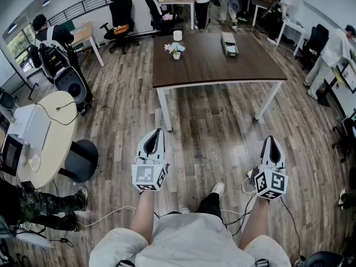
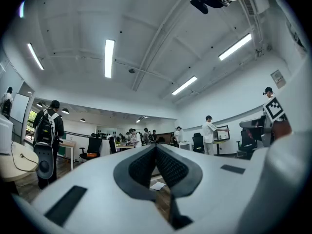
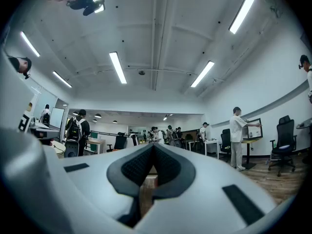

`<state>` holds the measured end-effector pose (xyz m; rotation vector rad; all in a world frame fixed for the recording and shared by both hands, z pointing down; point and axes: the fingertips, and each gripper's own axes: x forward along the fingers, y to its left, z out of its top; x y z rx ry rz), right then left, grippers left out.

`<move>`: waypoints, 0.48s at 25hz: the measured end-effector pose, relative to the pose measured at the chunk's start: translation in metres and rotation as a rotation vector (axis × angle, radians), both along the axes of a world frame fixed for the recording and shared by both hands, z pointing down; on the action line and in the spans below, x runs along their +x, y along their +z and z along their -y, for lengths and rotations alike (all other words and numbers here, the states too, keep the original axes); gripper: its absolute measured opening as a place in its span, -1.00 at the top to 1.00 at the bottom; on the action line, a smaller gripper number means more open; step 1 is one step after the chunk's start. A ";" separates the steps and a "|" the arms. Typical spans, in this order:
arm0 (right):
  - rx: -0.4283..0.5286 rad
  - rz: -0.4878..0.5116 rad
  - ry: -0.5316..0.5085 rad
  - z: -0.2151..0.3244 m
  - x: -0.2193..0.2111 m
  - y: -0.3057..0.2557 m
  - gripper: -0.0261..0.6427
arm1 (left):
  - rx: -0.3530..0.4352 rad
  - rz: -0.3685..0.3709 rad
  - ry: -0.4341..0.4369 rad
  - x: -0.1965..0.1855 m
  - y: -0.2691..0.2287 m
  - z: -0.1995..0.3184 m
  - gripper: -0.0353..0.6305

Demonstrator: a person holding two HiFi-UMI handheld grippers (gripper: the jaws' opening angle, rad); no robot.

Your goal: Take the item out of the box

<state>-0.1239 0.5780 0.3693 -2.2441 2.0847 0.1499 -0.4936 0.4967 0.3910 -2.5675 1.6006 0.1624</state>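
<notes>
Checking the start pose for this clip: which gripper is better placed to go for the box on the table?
Right, probably. The box sits on the right half of the table, more nearly ahead of the right gripper than the left gripper. Both are shut, empty and well short of it.

Around me I list: grey wood-plank floor (image 1: 217, 138), dark-topped table (image 1: 211, 65) on white legs ahead, pale round table (image 1: 55, 143) at my left, black office chairs (image 1: 121, 16) beyond, white walls (image 3: 263, 91), ceiling strip lights (image 2: 109, 57).

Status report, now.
Left tongs shut, empty. Right tongs shut, empty. Box on far table, untouched. Only floor between.
</notes>
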 end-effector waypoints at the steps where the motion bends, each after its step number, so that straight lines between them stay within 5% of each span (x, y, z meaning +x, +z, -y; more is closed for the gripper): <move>1: 0.000 0.000 -0.004 0.000 0.000 0.000 0.92 | 0.003 0.000 0.001 0.002 -0.001 -0.001 0.88; 12: 0.030 0.026 -0.016 -0.008 -0.003 -0.005 0.92 | 0.009 -0.002 0.013 0.012 -0.004 -0.015 0.88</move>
